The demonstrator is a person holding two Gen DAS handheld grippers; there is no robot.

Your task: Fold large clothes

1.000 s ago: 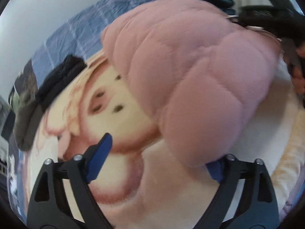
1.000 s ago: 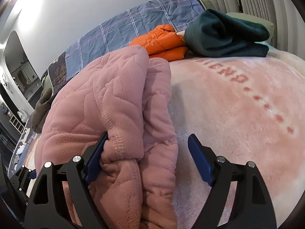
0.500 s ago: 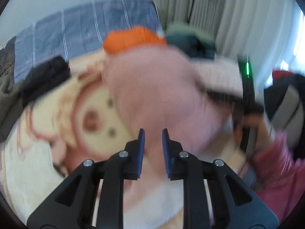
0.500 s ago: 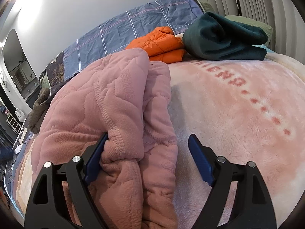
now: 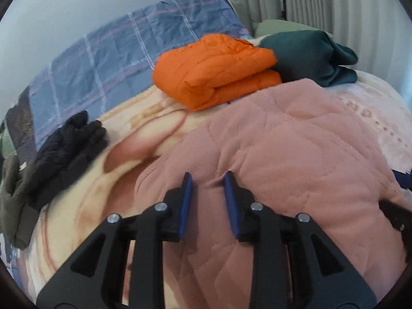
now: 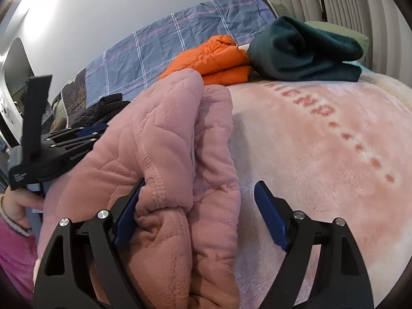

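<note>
A pink quilted garment (image 5: 296,149) lies bunched on the plush blanket of the bed; it also shows in the right wrist view (image 6: 159,159). My left gripper (image 5: 207,182) rests on the garment's near edge, its jaws nearly closed with a narrow gap, and a small ridge of pink fabric rises at the tips. My right gripper (image 6: 198,195) is open, with its left pad against the folded hem and bunched fabric between the jaws. The left gripper's body (image 6: 51,141) shows at the left of the right wrist view.
A folded orange jacket (image 5: 216,69) and a folded dark green garment (image 5: 309,54) sit at the far side of the bed. A black garment (image 5: 67,152) and an olive one (image 5: 10,198) lie at the left. A blue plaid cover (image 5: 116,59) lies behind.
My left gripper went from wide open to nearly closed and came onto the pink garment. The garment has dropped from lifted to lying on the bed. The right gripper stayed open.
</note>
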